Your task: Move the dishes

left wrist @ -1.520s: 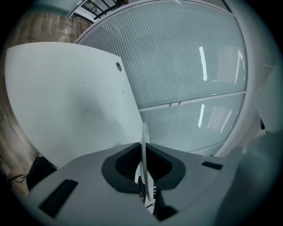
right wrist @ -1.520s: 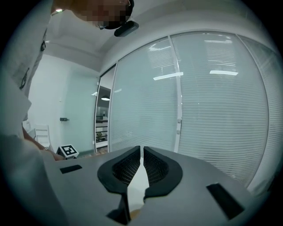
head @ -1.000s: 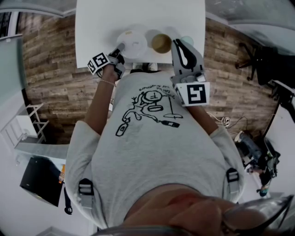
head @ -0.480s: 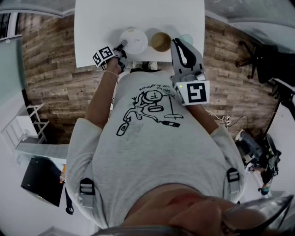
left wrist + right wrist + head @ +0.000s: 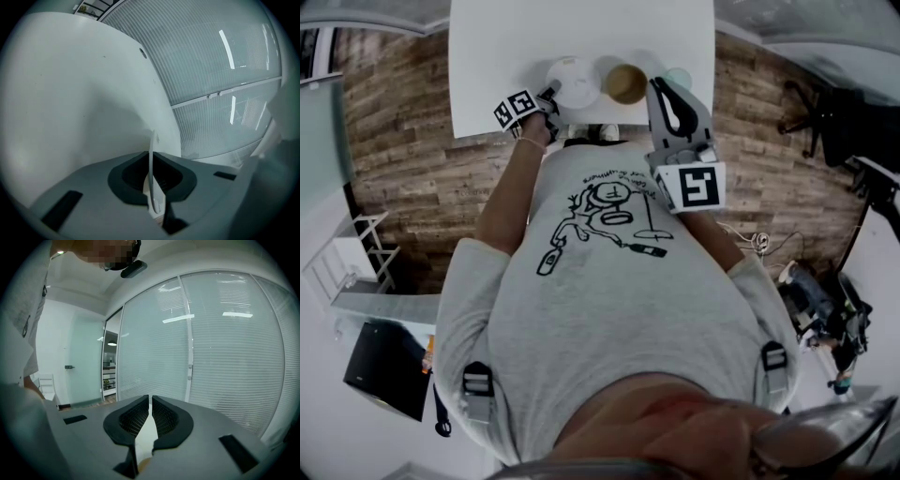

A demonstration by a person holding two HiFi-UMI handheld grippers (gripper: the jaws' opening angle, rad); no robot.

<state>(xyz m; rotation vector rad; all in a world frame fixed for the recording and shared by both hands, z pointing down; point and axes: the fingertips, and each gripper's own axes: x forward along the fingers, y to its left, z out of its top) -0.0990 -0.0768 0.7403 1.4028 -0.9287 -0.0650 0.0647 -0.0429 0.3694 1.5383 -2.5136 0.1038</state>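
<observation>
Steadiness counts: our left fingers point(image 5: 125, 177) pinch the rim of the white plate point(image 5: 574, 80) at the worktop point(image 5: 487, 56) edge, right fingers point(image 5: 125, 422) shut on the brown bowl point(image 5: 626, 84) beside it, so we hold both level

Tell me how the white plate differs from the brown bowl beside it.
The plate is white, while the bowl is brown inside. In the head view the plate looks wider across than the bowl. The plate's rim is pinched between the jaws of the left gripper. The bowl's rim seems to be pinched by the right gripper. Both are round and sit side by side over the near edge of the white table.
</observation>
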